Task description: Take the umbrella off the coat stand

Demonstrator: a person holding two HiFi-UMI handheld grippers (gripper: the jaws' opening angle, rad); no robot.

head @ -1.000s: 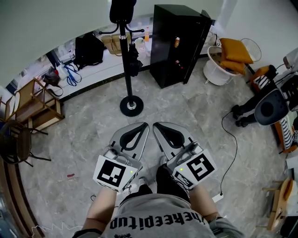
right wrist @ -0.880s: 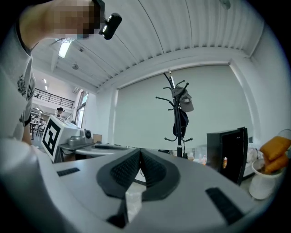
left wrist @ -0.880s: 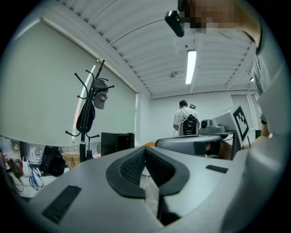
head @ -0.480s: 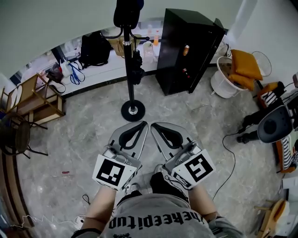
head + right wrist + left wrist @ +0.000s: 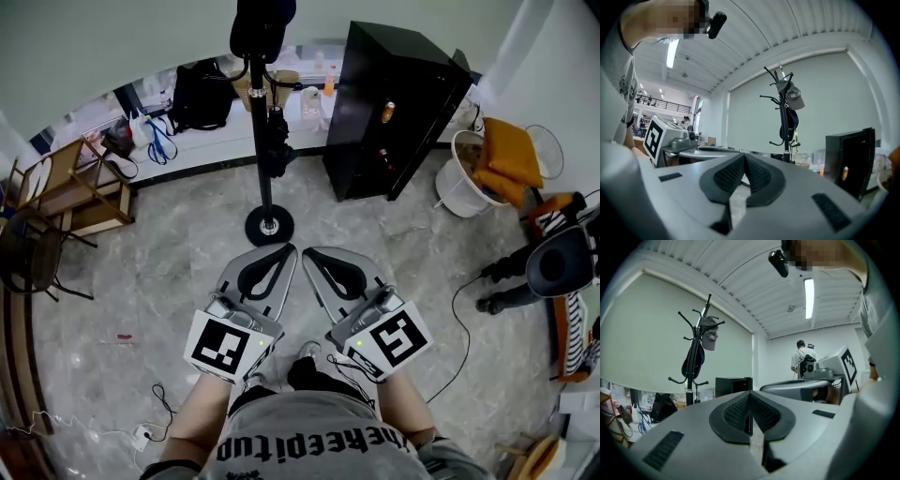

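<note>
The left gripper (image 5: 284, 255) is held low in front of the person and points level toward the far wall. Its jaws are fully together and hold nothing; in the left gripper view the dark pads meet in one thin line.

The stand (image 5: 263, 141) rises on the far side of the floor. In the head view its round base shows just beyond the tips of both grippers. The umbrella (image 5: 693, 363) is dark and folded. It hangs along the upper part of the pole, under a grey cap (image 5: 710, 336).

In the left gripper view the umbrella is up and to the left of the jaws, well apart from them. In the right gripper view it is up and to the right of the jaws, also well apart. Neither gripper touches it.

The right gripper (image 5: 319, 255) is beside the left one, near but not touching, and it also points level. Its jaws are together at the tips too, with nothing between them.

To the right of the stand, near the far wall, stands a black cabinet (image 5: 394, 108).
</note>
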